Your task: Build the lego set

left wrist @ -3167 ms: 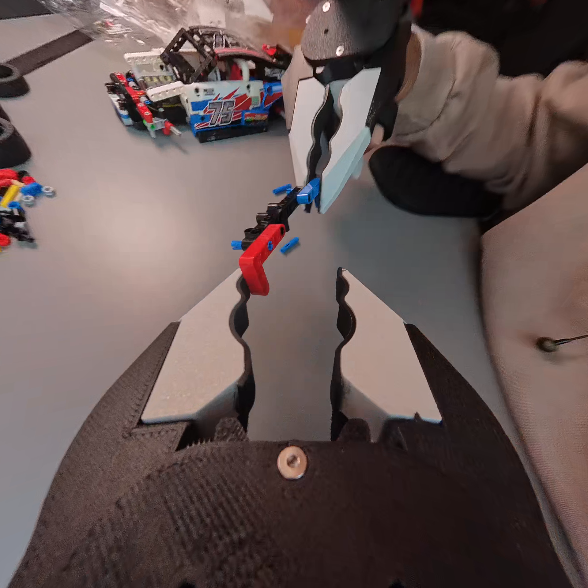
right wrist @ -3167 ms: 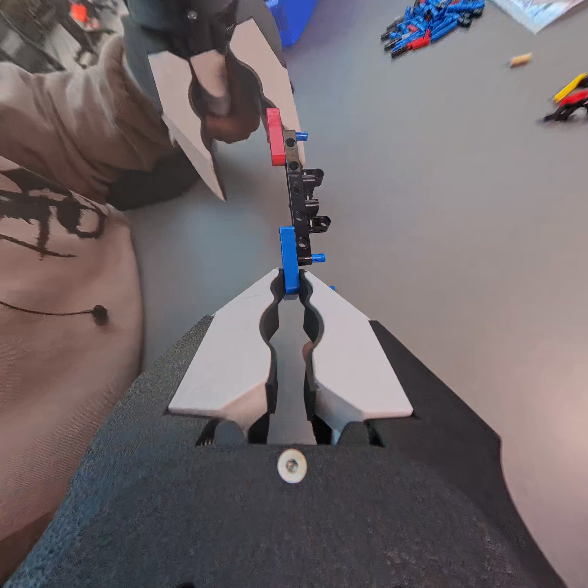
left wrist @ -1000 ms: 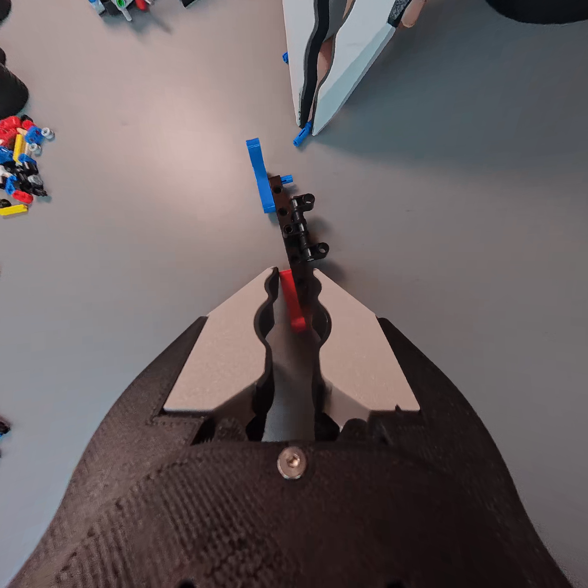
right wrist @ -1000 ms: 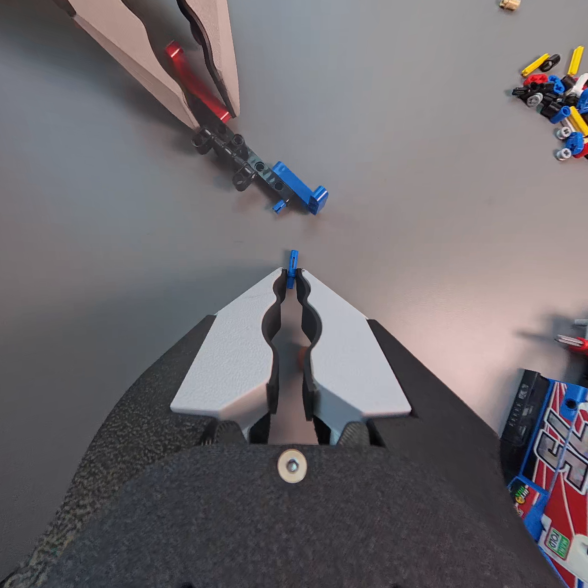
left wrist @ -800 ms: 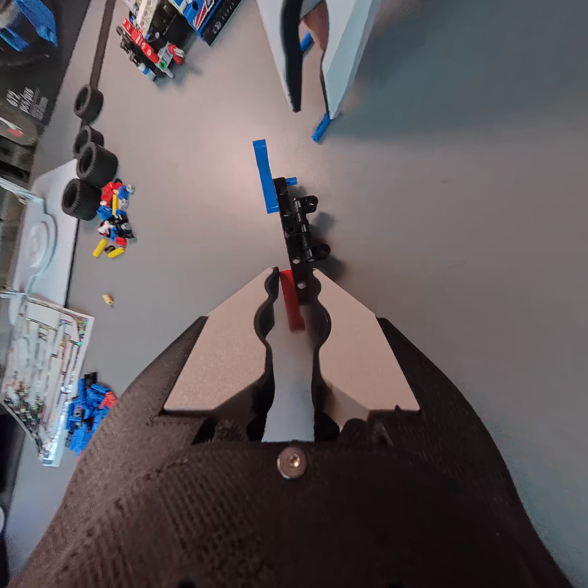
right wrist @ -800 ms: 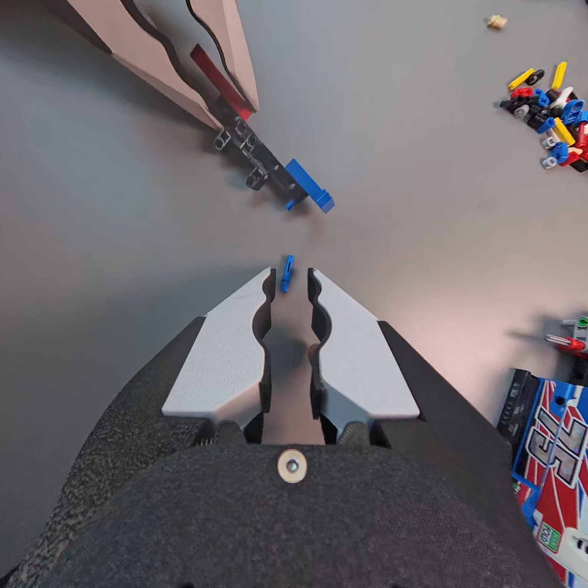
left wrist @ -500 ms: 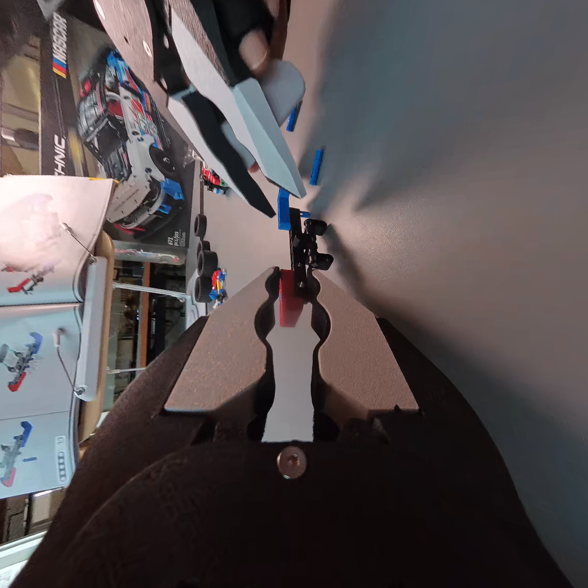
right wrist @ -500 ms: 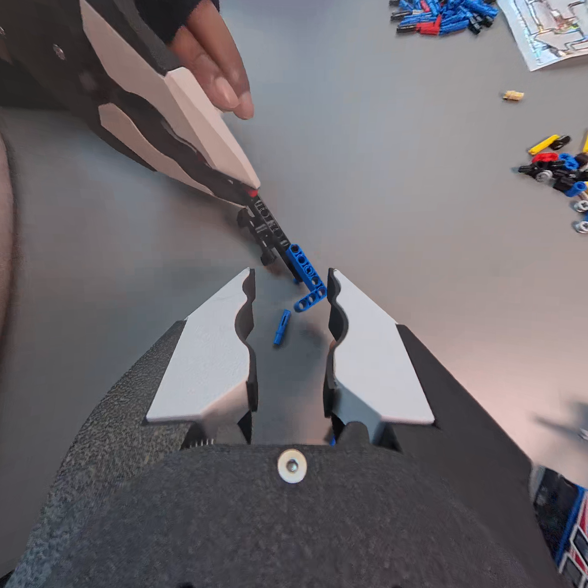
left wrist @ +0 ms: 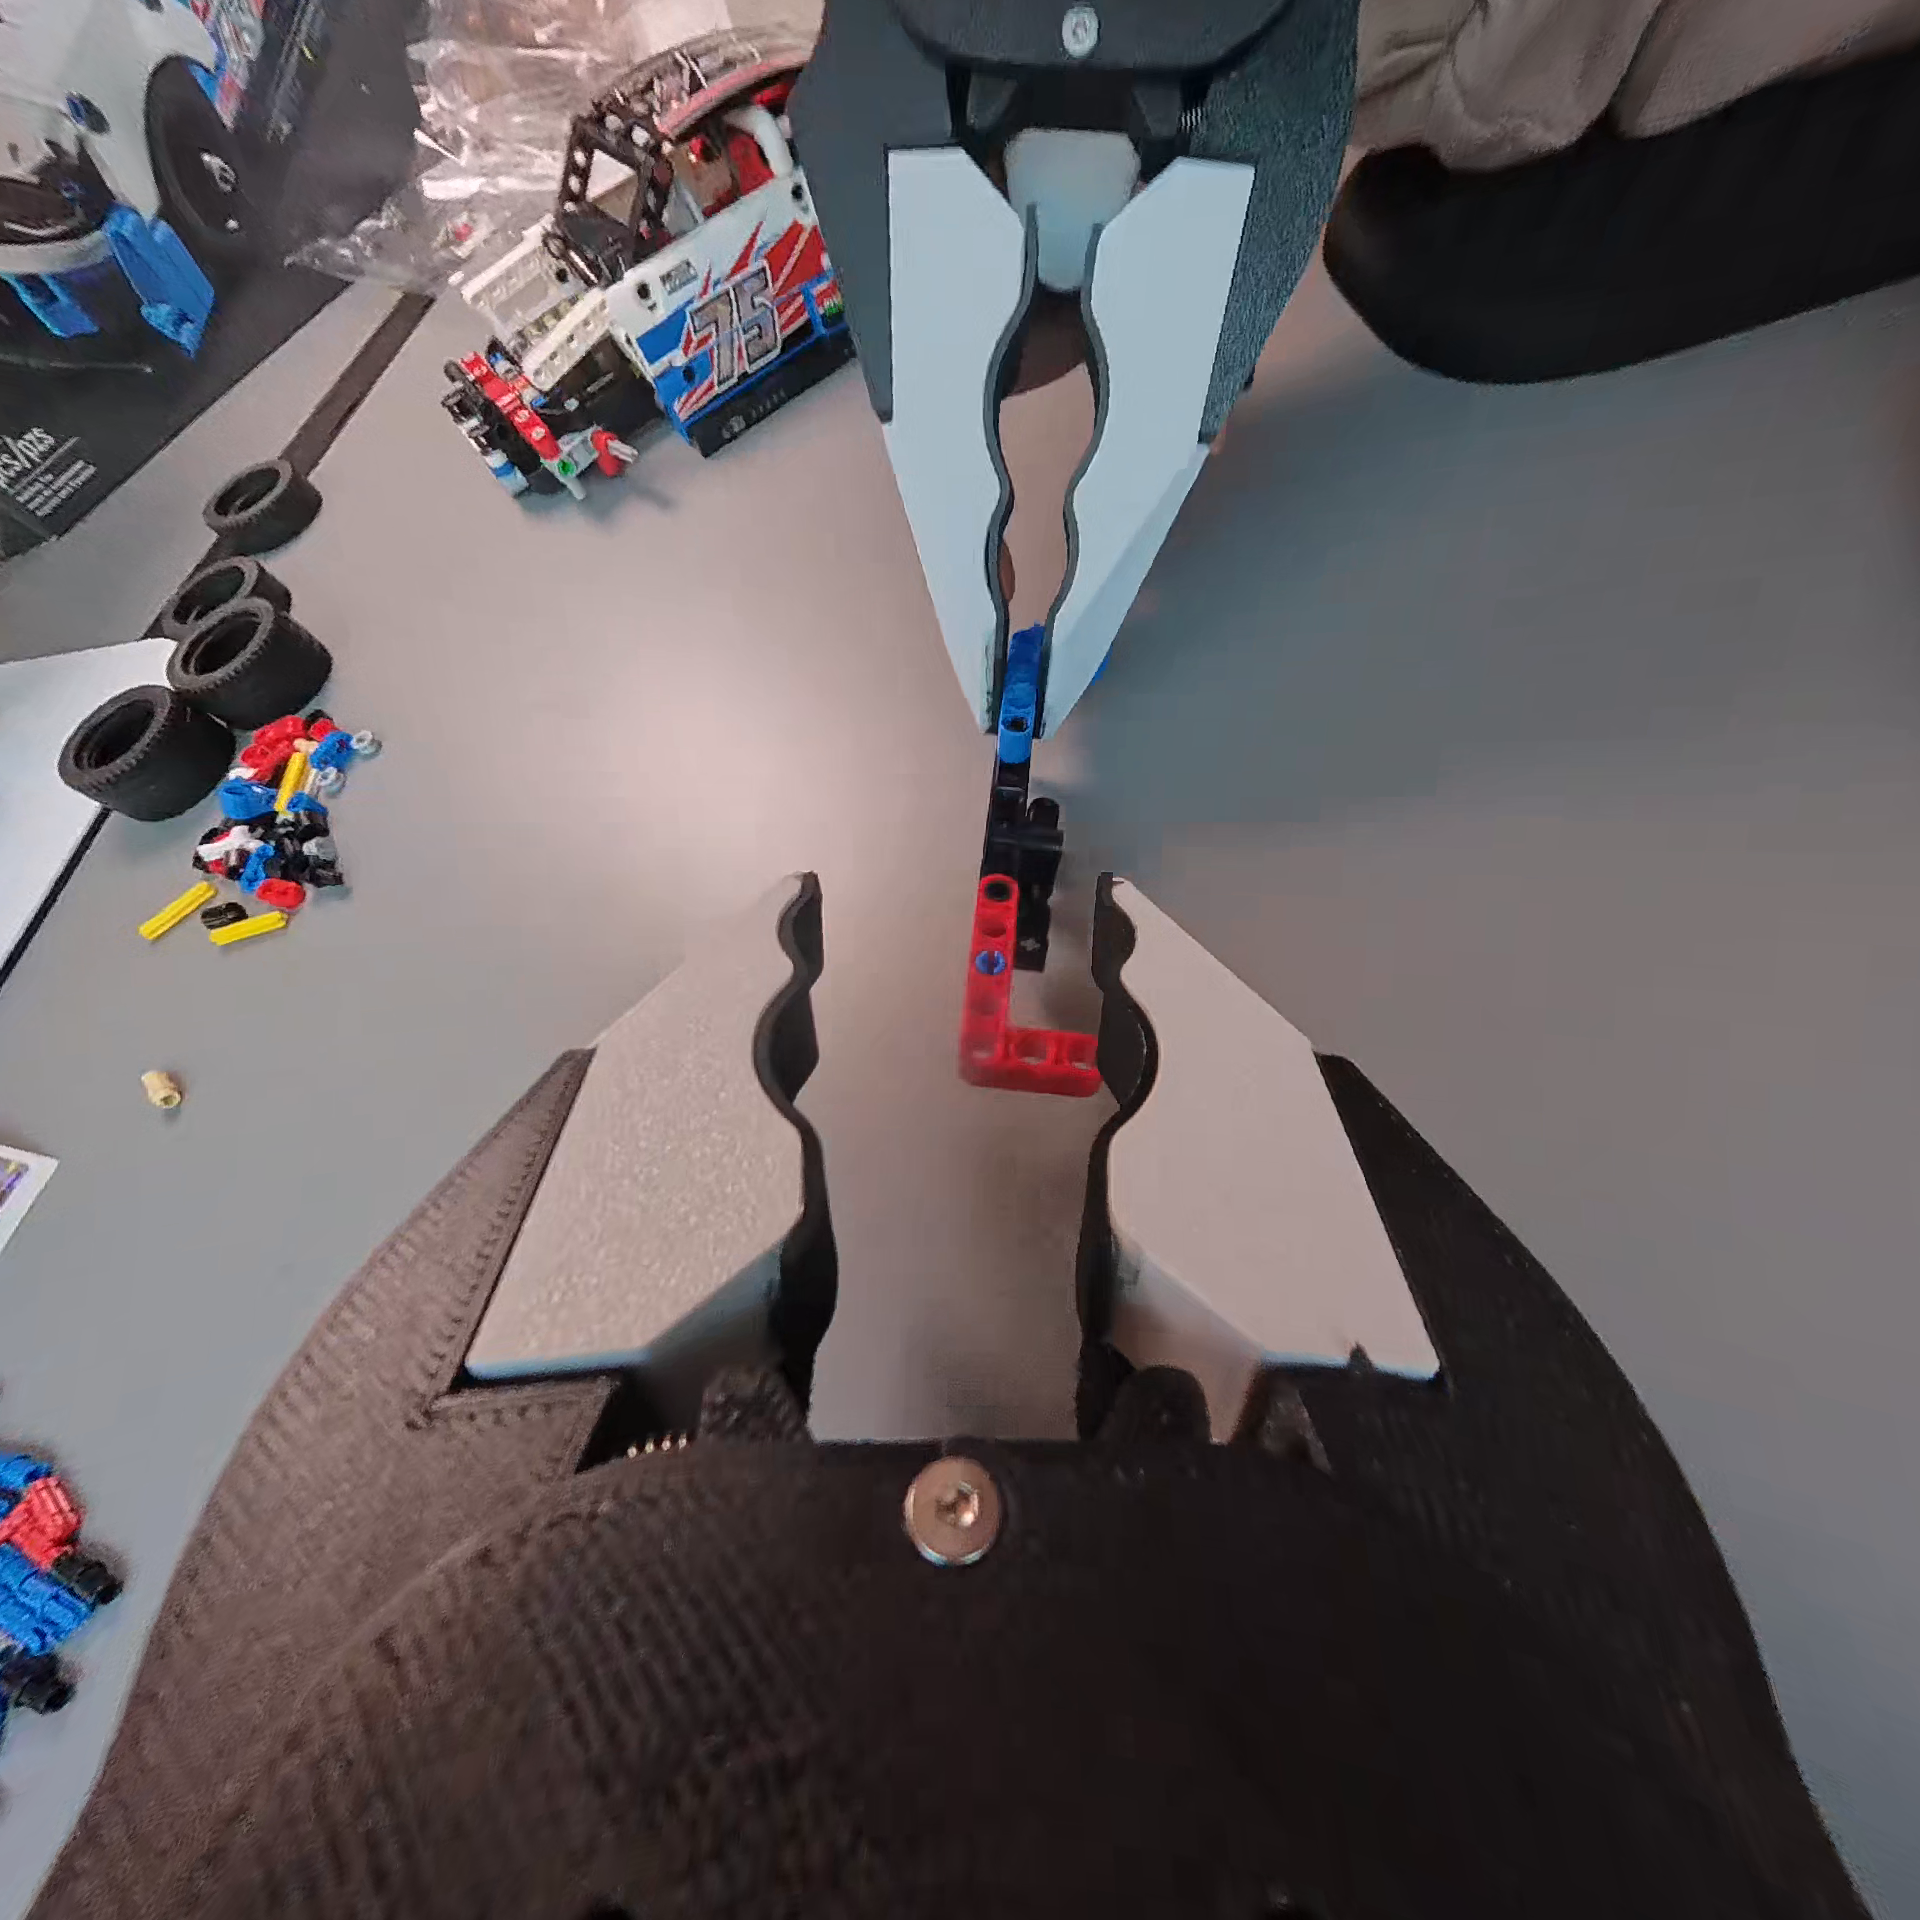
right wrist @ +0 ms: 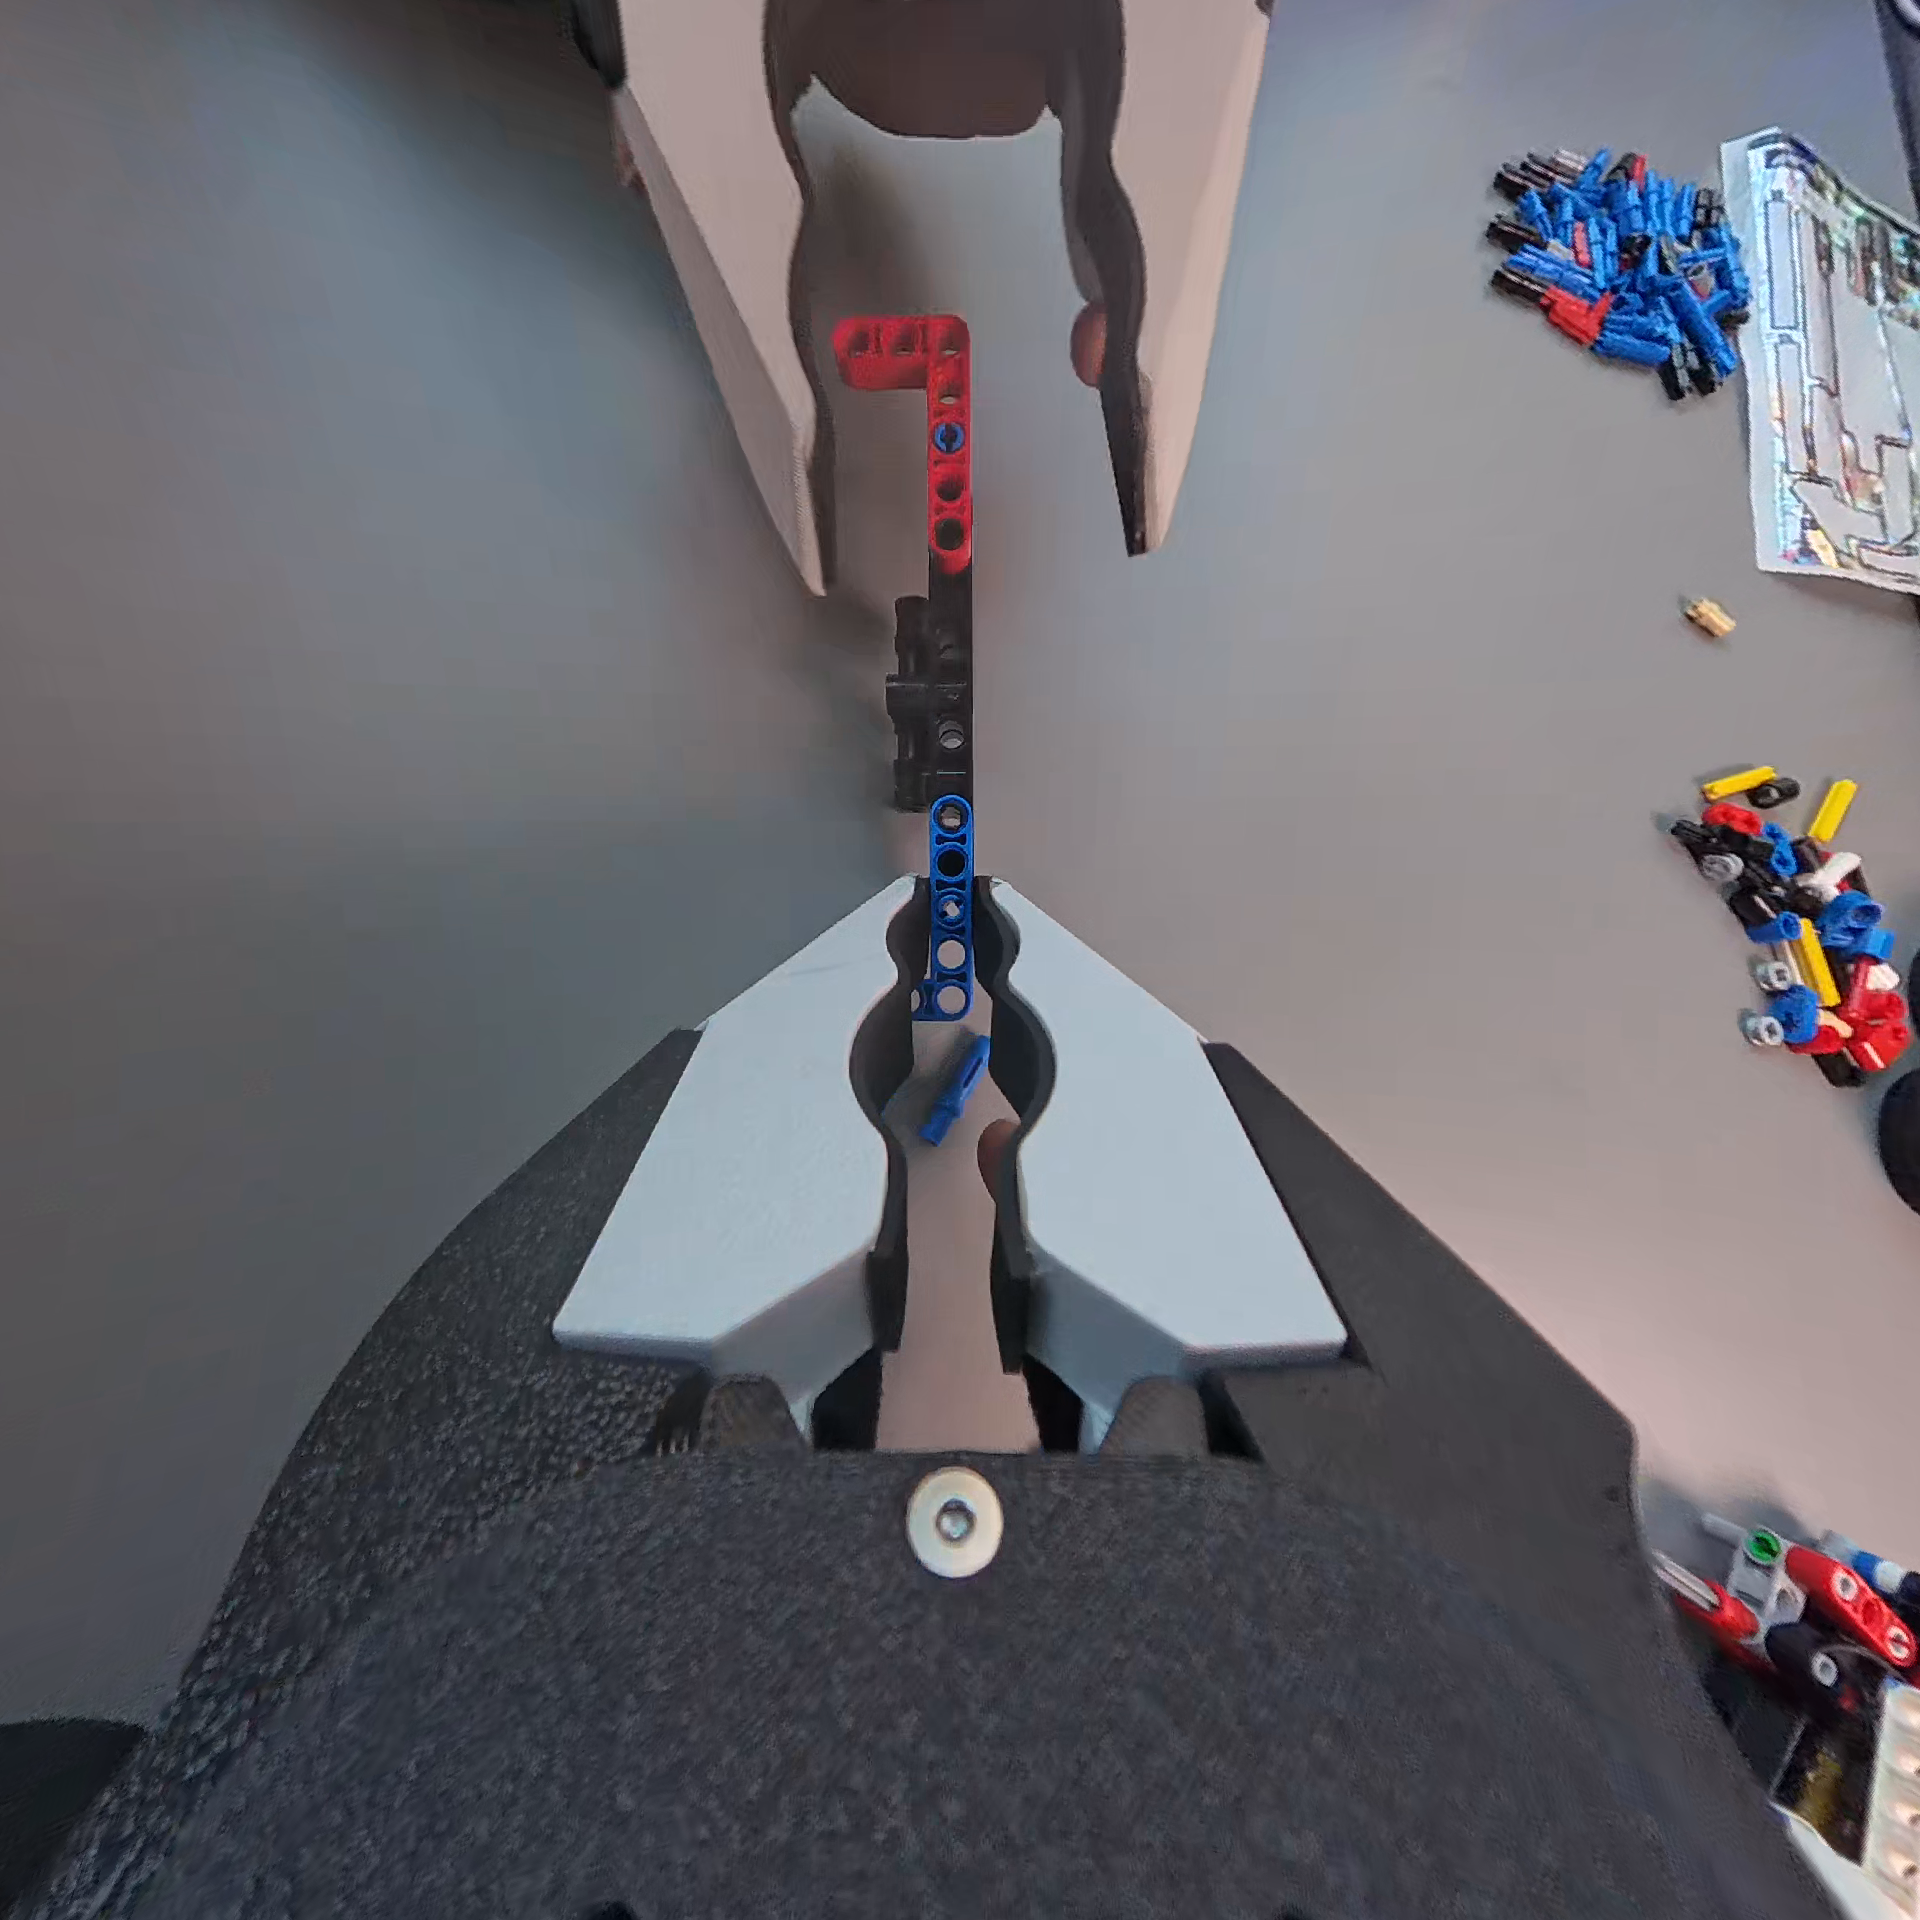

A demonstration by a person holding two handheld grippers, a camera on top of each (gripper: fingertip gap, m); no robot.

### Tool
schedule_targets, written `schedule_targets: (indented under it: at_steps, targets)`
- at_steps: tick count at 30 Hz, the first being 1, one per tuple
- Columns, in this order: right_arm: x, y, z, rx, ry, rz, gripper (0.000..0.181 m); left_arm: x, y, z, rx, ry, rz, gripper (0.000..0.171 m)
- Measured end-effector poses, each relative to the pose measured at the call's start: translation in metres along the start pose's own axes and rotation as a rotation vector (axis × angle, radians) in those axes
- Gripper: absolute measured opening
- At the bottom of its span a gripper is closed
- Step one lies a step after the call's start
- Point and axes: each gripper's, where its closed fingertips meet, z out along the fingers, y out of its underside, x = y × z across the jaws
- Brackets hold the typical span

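A small sub-assembly has a red L-beam (left wrist: 987, 987), a black beam (left wrist: 1023, 831) and a blue beam (right wrist: 951, 914) in one line. My right gripper (right wrist: 953, 883) is shut on the blue end; it also shows in the left wrist view (left wrist: 1018, 717). My left gripper (left wrist: 954, 883) is open, and the red end lies between its fingers, untouched. It shows open in the right wrist view (right wrist: 977, 566) around the red L-beam (right wrist: 945, 436). A loose blue pin (right wrist: 951, 1101) lies on the grey table under my right gripper's jaws.
A partly built race car (left wrist: 665, 312), several black tyres (left wrist: 239, 655) and a pile of small parts (left wrist: 270, 821) lie to my left gripper's left. A heap of blue pins (right wrist: 1621, 270) and an instruction sheet (right wrist: 1829, 374) lie nearby. A person's sleeve (left wrist: 1610, 156) is behind. The loose blue pin (right wrist: 951, 1101) lies around 4 cm away from my right fingertips. It turns up in the left wrist view (left wrist: 1020, 652) as well.
My right gripper dropped the blue pin, opened, then shut on the assembly's blue end. My left gripper, shut on the red end before, has opened and let it go.
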Motion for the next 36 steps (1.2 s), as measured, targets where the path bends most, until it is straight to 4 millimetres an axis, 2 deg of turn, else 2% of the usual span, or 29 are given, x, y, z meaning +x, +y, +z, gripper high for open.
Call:
schedule_targets:
  at_steps: [3, 5, 8, 12, 14, 15, 16, 18, 21, 24, 26, 28, 31, 36]
  targets:
    - [-0.011, -0.004, -0.001, -0.003, -0.062, 0.005, 0.005, 0.02, 0.008, 0.004, -0.042, 0.102, -0.003, 0.036]
    - [-0.016, -0.005, 0.0, -0.005, -0.088, 0.01, 0.005, 0.024, 0.008, 0.006, -0.057, 0.107, 0.021, 0.014]
    - [-0.015, -0.006, -0.002, -0.009, -0.084, 0.029, 0.006, 0.024, 0.009, 0.008, -0.075, 0.094, 0.009, 0.014]
    - [-0.008, -0.001, -0.025, 0.007, -0.082, 0.183, 0.027, 0.026, 0.004, 0.009, -0.07, 0.09, -0.031, 0.013]
    - [-0.007, 0.007, -0.034, -0.004, -0.061, 0.24, 0.028, 0.028, 0.001, 0.012, -0.074, 0.081, -0.035, 0.014]
    - [-0.008, 0.015, -0.036, -0.035, -0.041, 0.242, 0.028, 0.027, 0.004, 0.013, -0.098, 0.065, -0.026, 0.007]
    - [-0.008, 0.02, -0.036, -0.049, -0.021, 0.242, 0.028, 0.027, 0.005, 0.014, -0.102, 0.053, -0.016, 0.006]
    - [-0.007, 0.016, -0.04, 0.019, -0.007, 0.298, 0.023, 0.028, 0.006, 0.015, -0.106, 0.054, -0.032, 0.006]
    - [-0.009, 0.019, -0.039, 0.04, -0.012, 0.326, 0.024, 0.028, 0.006, 0.015, -0.099, 0.066, -0.061, 0.006]
    - [-0.013, 0.012, -0.042, 0.091, -0.048, 0.342, 0.028, 0.026, 0.009, 0.013, -0.112, 0.065, -0.057, 0.006]
    - [-0.005, 0.009, -0.053, 0.142, -0.032, 0.379, 0.027, 0.026, 0.011, 0.008, -0.124, 0.089, -0.055, 0.006]
    - [0.006, 0.019, -0.061, 0.116, 0.018, 0.408, 0.023, 0.026, 0.016, 0.001, -0.15, 0.128, -0.072, 0.006]
    - [0.007, 0.045, -0.052, -0.053, 0.087, 0.364, 0.019, 0.025, 0.018, -0.006, -0.143, 0.164, -0.126, 0.007]
    - [0.002, 0.048, -0.024, -0.177, 0.108, 0.313, 0.013, 0.032, 0.018, -0.004, -0.142, 0.193, -0.13, 0.008]
